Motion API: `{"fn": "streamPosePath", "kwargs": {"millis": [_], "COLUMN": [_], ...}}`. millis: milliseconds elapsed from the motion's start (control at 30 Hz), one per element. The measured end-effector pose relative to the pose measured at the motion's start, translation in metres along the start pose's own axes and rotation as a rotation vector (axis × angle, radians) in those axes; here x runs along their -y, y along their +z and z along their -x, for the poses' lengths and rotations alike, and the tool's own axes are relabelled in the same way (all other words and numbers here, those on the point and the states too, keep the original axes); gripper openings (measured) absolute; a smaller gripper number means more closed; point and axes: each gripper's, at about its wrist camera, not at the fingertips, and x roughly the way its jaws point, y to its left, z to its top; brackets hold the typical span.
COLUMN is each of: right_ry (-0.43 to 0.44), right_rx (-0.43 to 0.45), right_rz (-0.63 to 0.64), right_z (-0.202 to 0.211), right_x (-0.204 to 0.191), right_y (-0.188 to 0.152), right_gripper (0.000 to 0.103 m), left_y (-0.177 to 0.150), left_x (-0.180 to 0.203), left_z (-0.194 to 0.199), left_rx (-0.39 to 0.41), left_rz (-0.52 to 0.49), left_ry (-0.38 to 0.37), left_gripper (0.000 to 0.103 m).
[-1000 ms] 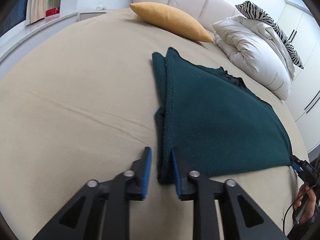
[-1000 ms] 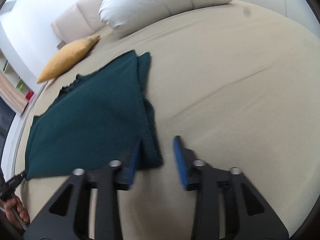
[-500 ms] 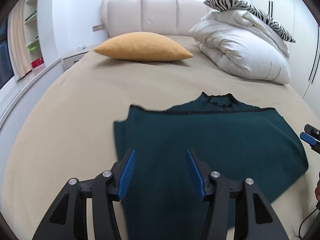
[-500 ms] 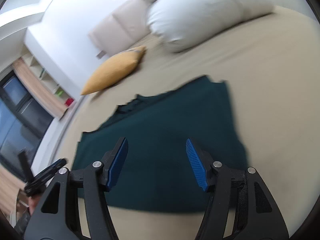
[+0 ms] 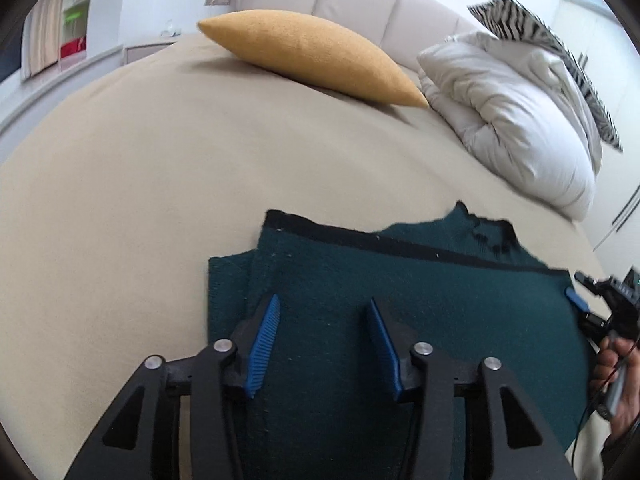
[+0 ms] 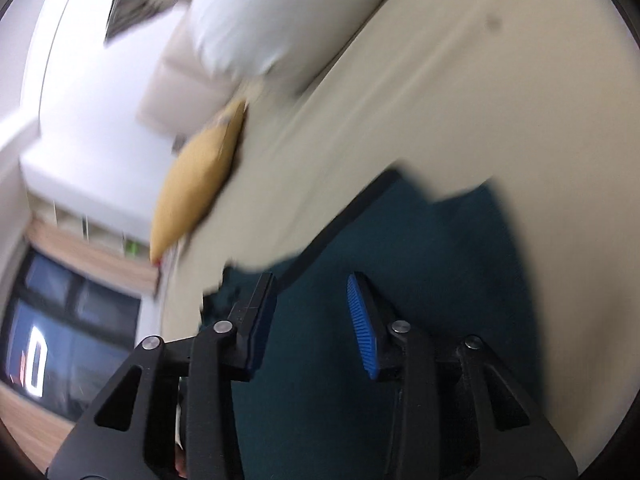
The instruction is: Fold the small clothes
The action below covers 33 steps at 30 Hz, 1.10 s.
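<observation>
Left wrist view: one green sweater, two pillows, both grippers' jaws apart, just closing.

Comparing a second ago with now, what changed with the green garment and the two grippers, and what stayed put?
Both grippers came in from the outer side edges of the dark green sweater to over its middle. The left gripper and right gripper have just been closing their jaws somewhat, yet both stand open, gripping nothing. The sweater lies flat as before; the yellow cushion and white duvet have not moved.
</observation>
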Motion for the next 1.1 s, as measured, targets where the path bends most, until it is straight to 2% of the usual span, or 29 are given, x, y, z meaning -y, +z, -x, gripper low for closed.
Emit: {"fn": "streamPosePath", "kwargs": {"millis": [100,167,200,233,267,333,433,533,600,700,833,900,933,967,1000,1033,1100], "right_ry": [-0.076,-0.068,-0.104,-0.125,-0.108,-0.069,-0.003,0.074,0.137,0.198,0.26,0.288,0.293,0.297,0.301,0.307,0.299], "right_rx": [0.063,0.081,0.107,0.128,0.16,0.15,0.072,-0.043,-0.119,-0.205,-0.291,-0.313,-0.318,-0.326,-0.335,-0.348,-0.372], "right_rz": [-0.002,-0.023,-0.028,-0.022,-0.001,0.025,0.097,0.164,0.196,0.202,0.196,0.181,0.176,0.168,0.164,0.164,0.182], "right_z": [0.014,0.026,0.037,0.046,0.058,0.069,0.066,0.042,0.039,0.017,-0.005,-0.016,-0.018,-0.022,-0.026,-0.029,-0.038], "right_x": [0.013,0.017,0.015,0.012,0.005,-0.002,-0.029,-0.06,-0.073,-0.094,-0.112,-0.119,-0.121,-0.124,-0.127,-0.13,-0.14], "right_y": [0.01,0.01,0.007,0.002,-0.005,-0.013,-0.032,-0.057,-0.08,-0.106,-0.134,-0.144,-0.151,-0.156,-0.16,-0.164,-0.171], "right_gripper": [0.037,0.038,0.047,0.052,0.055,0.059,0.059,0.059,0.059,0.059,0.059,0.059,0.059,0.059,0.059,0.059,0.059], "left_y": [-0.004,-0.005,-0.006,-0.009,-0.013,-0.02,-0.034,-0.05,-0.055,-0.055,-0.054,-0.05,-0.048,-0.048,-0.05,-0.054,-0.057], "left_x": [-0.009,-0.015,-0.018,-0.021,-0.024,-0.03,-0.042,-0.048,-0.046,-0.05,-0.044,-0.044,-0.05,-0.057,-0.063,-0.07,-0.072], "left_z": [0.007,0.02,0.03,0.042,0.053,0.068,0.071,0.061,0.06,0.059,0.044,0.042,0.04,0.036,0.032,0.026,0.026], "left_rx": [0.017,0.031,0.05,0.071,0.091,0.108,0.034,-0.059,-0.065,-0.092,-0.194,-0.208,-0.215,-0.226,-0.243,-0.264,-0.253], "left_rz": [0.051,0.11,0.134,0.15,0.158,0.171,0.217,0.253,0.24,0.288,0.285,0.303,0.354,0.405,0.44,0.474,0.466], "left_ry": [-0.043,-0.067,-0.053,-0.022,-0.001,-0.015,-0.067,-0.147,-0.156,-0.201,-0.266,-0.27,-0.296,-0.339,-0.371,-0.394,-0.417], "left_gripper": [0.044,0.046,0.052,0.067,0.072,0.075,0.075,0.075,0.075,0.075,0.073,0.069,0.057,0.035,0.023,0.019,0.018]}}
